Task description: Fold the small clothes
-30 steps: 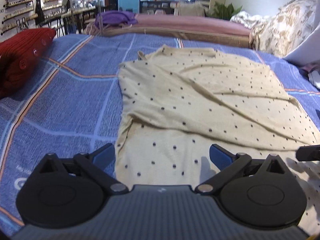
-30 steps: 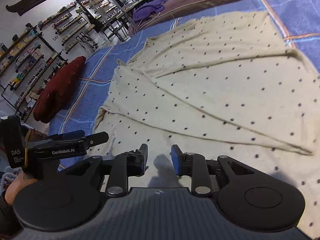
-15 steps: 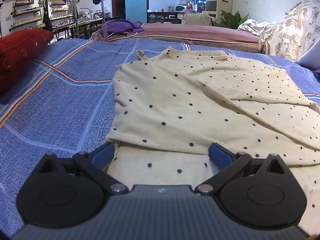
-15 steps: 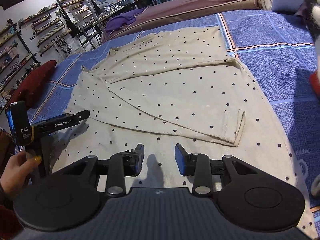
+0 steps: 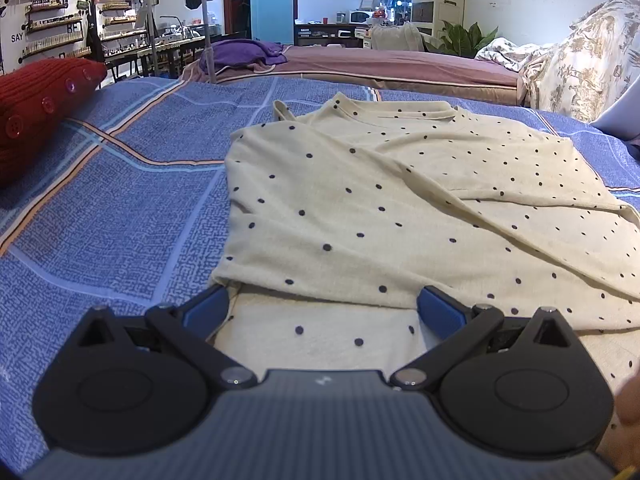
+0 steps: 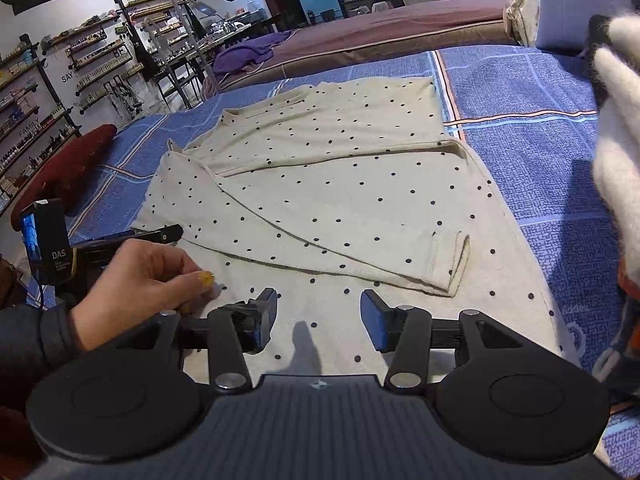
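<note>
A cream shirt with dark dots [image 5: 392,216] lies flat on a blue bedspread, both sleeves folded in across its front; it also shows in the right wrist view [image 6: 340,200]. My left gripper [image 5: 322,306] is open and empty, low over the shirt's near left hem, below the folded sleeve's edge. My right gripper [image 6: 318,314] is open and empty above the shirt's bottom hem. In the right wrist view the left gripper [image 6: 132,238] sits at the shirt's left edge, with a bare hand [image 6: 148,280] resting on the cloth beside it.
A red knitted garment [image 5: 36,108] lies on the bedspread [image 5: 120,216] at the left. A white fluffy item [image 6: 616,152] hangs at the right edge of the right wrist view. A brown bed with purple cloth [image 5: 244,52] stands behind.
The right gripper's jaws have opened wider and it has drawn back toward the hem. The left gripper has sunk low to the shirt's left hem. A hand now rests on the cloth.
</note>
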